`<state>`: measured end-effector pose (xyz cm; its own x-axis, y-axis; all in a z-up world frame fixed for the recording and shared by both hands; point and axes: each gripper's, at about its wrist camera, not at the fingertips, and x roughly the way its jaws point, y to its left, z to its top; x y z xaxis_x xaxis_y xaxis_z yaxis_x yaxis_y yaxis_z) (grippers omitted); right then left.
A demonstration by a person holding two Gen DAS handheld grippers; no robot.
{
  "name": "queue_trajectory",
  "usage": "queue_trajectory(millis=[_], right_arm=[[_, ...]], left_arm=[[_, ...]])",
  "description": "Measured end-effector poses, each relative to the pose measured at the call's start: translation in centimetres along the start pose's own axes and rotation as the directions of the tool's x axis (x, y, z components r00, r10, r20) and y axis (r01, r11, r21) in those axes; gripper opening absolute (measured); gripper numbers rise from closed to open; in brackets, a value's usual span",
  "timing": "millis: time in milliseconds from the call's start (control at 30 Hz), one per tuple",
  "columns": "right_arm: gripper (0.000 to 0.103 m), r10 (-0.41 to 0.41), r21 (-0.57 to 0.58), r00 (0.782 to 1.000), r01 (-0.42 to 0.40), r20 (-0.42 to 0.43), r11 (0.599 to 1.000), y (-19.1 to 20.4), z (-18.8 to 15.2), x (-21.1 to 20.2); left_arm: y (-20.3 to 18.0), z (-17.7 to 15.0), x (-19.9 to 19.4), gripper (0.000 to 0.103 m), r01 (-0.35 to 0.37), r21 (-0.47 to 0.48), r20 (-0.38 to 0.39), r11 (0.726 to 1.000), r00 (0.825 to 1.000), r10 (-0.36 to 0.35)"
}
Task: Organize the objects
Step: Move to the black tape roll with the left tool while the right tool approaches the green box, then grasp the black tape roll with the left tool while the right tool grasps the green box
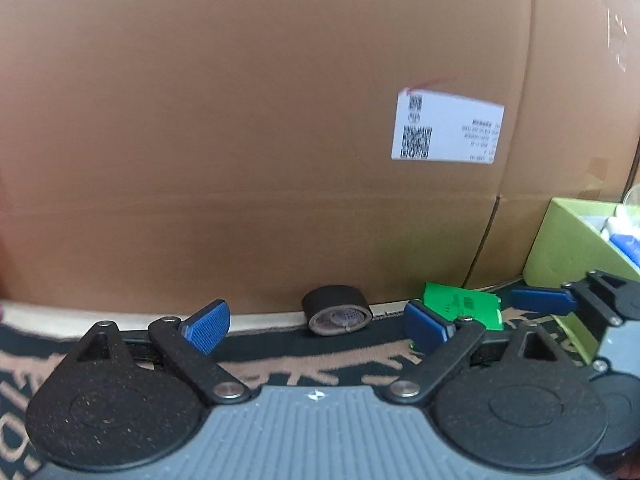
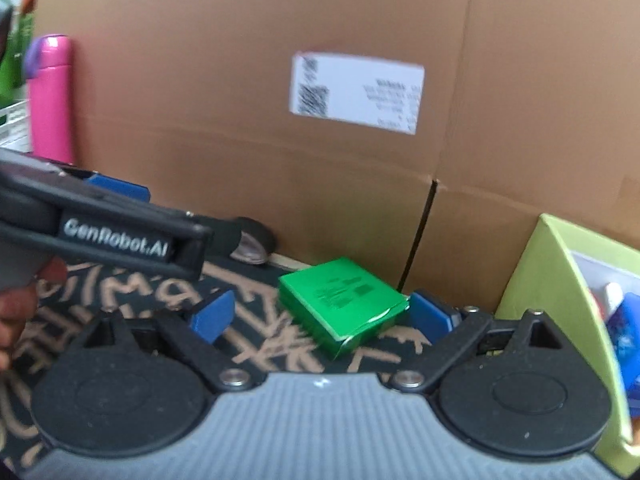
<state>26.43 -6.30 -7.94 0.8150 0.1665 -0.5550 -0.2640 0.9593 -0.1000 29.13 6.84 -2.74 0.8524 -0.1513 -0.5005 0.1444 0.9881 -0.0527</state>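
Observation:
A dark roll of tape (image 1: 337,309) lies on the patterned mat against the big cardboard box, just ahead of my left gripper (image 1: 316,324), which is open and empty. A green packet (image 2: 344,306) lies on the mat between the open jaws of my right gripper (image 2: 324,314), nearer the right finger, not clamped. The green packet also shows in the left wrist view (image 1: 464,304), with the right gripper (image 1: 560,308) beside it. The left gripper's body crosses the right wrist view (image 2: 116,232), and the tape roll (image 2: 252,240) peeks out behind it.
A large cardboard box (image 1: 260,128) with a white label (image 1: 448,128) walls off the back. A light green open box (image 2: 560,292) holding several items stands at the right. A pink bottle (image 2: 52,96) stands at the far left. The mat (image 2: 260,344) is black with tan lettering.

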Motion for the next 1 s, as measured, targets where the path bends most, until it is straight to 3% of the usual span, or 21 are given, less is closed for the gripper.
queue_trajectory(millis=[200, 233, 300, 333, 367, 667, 800, 900, 1000], right_arm=[[0.094, -0.010, -0.006, 1.000, 0.010, -0.010, 1.000, -1.1, 0.8, 1.6], [0.086, -0.001, 0.002, 1.000, 0.001, -0.025, 1.000, -1.3, 0.7, 1.8], [0.084, 0.016, 0.024, 0.999, -0.016, -0.034, 1.000, -1.7, 0.5, 1.8], [0.084, 0.017, 0.029, 0.999, -0.016, -0.032, 0.999, -1.8, 0.4, 1.5], [0.083, 0.018, 0.035, 0.999, -0.016, -0.033, 0.999, -1.8, 0.3, 1.1], [0.083, 0.065, 0.107, 0.997, -0.059, -0.050, 0.993, -1.7, -3.3, -5.6], [0.083, 0.078, 0.128, 0.993, -0.065, -0.094, 0.990, -2.2, -5.5, -9.7], [0.085, 0.140, 0.139, 0.983, -0.122, -0.121, 0.983, -1.5, -6.6, -12.5], [0.086, 0.224, 0.099, 0.966, -0.212, -0.130, 0.972, -1.1, -6.9, -13.9]], left_arm=[[0.3, 0.3, 3.2, 0.086, 0.045, -0.032, -0.056, 0.998, 0.997, -0.047], [0.4, 0.3, 3.5, 0.076, 0.059, -0.048, -0.072, 0.997, 0.995, -0.063], [0.4, 0.3, 3.6, 0.064, 0.061, -0.059, -0.075, 0.996, 0.995, -0.065], [0.4, 0.3, 3.5, 0.051, 0.062, -0.061, -0.079, 0.996, 0.995, -0.067], [0.5, 0.2, 3.4, 0.049, 0.074, -0.059, -0.080, 0.995, 0.994, -0.079], [-0.1, -1.5, -1.4, 0.048, 0.108, -0.053, -0.092, 0.993, 0.989, -0.113], [-1.2, -2.8, -5.3, 0.048, 0.213, -0.033, -0.152, 0.977, 0.965, -0.215], [-2.1, -4.4, -7.9, 0.049, 0.257, -0.001, -0.184, 0.967, 0.950, -0.252], [-2.4, -5.7, -9.5, 0.054, 0.225, 0.018, -0.166, 0.974, 0.962, -0.219]])
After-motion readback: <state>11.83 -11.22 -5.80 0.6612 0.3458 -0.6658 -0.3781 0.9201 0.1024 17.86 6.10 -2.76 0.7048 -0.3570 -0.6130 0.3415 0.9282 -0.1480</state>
